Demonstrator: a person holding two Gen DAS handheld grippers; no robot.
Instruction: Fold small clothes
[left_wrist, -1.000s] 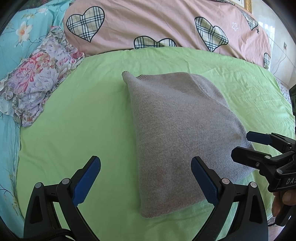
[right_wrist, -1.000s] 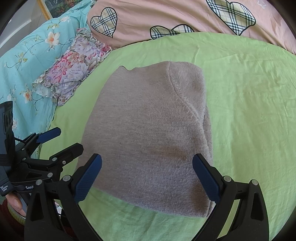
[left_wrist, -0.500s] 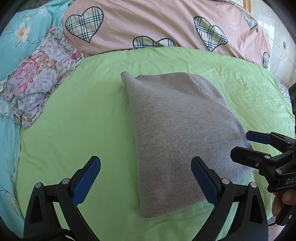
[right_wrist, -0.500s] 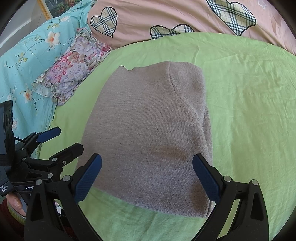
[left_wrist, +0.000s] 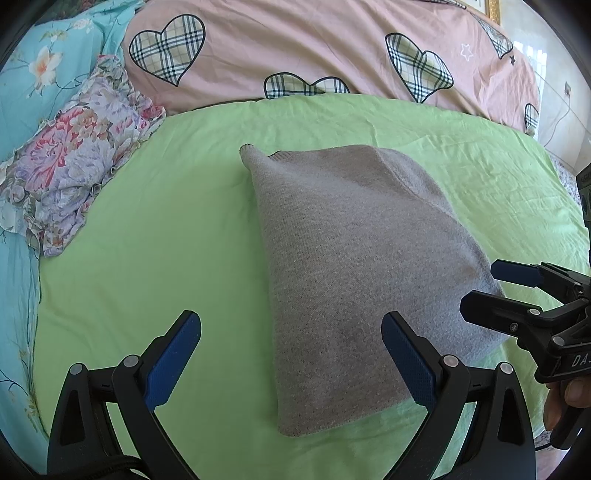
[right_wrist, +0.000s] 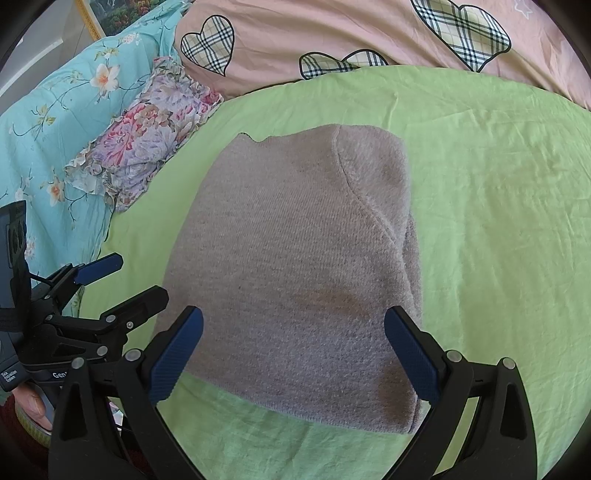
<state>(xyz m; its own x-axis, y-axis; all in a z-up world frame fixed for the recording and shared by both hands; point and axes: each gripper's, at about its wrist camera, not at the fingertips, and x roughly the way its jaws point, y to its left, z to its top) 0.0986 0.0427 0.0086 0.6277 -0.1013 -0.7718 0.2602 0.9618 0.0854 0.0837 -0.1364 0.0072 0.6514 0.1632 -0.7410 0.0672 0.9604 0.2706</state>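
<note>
While both tools hang just short of the bed's near edge, neither has hold of anything: the left gripper (left_wrist: 291, 356) has its blue pads spread wide with only sheet and the sweater's near left corner showing between them, and the right gripper (right_wrist: 293, 352) is spread just as wide over the sweater's near hem, touching nothing that I can see. A bit of the person's hand (left_wrist: 565, 400) shows at the right tool's handle. Just beyond the fingertips lies the grey knitted sweater (right_wrist: 295, 258), flat on the green sheet (left_wrist: 147, 240), already brought in to a narrow, roughly oblong packet; a curved seam (right_wrist: 364, 201) runs down its right side where a layer seems tucked over, and the neckline (left_wrist: 266, 157) sits at the far end. To my eye the side folds are done and the lengthwise fold is what remains. That would call for each claw to come down on one near corner of the hem, pinch through all the layers, then lift and carry the hem toward the neckline together, so the packet stays square. Further off, a flowered pillow (left_wrist: 70, 162) lies at the left, well apart from the sweater, with a turquoise floral cover (right_wrist: 48, 122) beside it and a pink quilt with checked hearts (left_wrist: 332, 51) along the far side.
</note>
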